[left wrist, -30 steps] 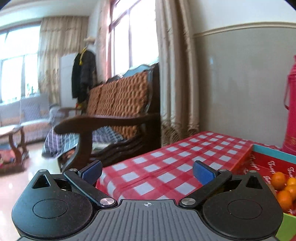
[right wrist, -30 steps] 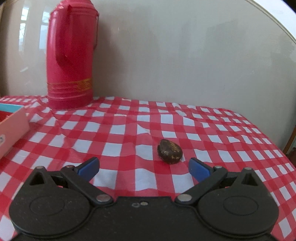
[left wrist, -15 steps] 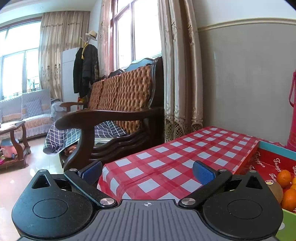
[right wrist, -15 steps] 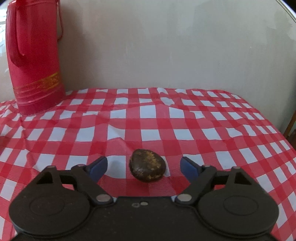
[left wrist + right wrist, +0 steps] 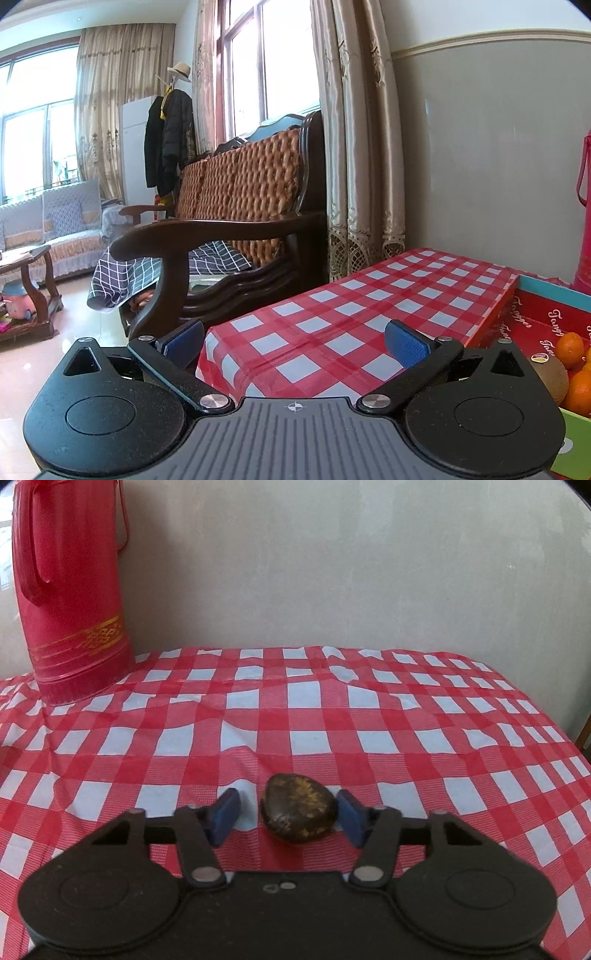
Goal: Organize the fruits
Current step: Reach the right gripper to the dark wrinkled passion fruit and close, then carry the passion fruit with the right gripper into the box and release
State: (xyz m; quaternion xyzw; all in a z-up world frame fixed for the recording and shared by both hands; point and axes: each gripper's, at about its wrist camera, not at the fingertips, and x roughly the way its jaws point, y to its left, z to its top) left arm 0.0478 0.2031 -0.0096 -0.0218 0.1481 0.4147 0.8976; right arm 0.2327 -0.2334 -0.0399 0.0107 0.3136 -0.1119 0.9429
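In the right wrist view a dark brown, mottled fruit [image 5: 298, 817] lies on the red-and-white checked tablecloth [image 5: 314, 716]. My right gripper [image 5: 290, 815] is around it: the right pad [image 5: 351, 814] touches its side, the left pad [image 5: 225, 812] stands a short gap away. In the left wrist view my left gripper [image 5: 293, 341] is open and empty over the table's left corner. At that view's right edge a red box [image 5: 532, 314] holds oranges [image 5: 570, 349] and a brown kiwi [image 5: 552, 376].
A red thermos [image 5: 70, 590] stands at the back left against the wall; its edge shows in the left wrist view [image 5: 585, 221]. A wooden armchair [image 5: 229, 229] stands left of the table, beside curtains [image 5: 362, 147]. The table's right edge [image 5: 554, 723] falls away.
My right gripper moved forward around the dark fruit and its jaws narrowed onto it. My left gripper drifted slightly, staying open.
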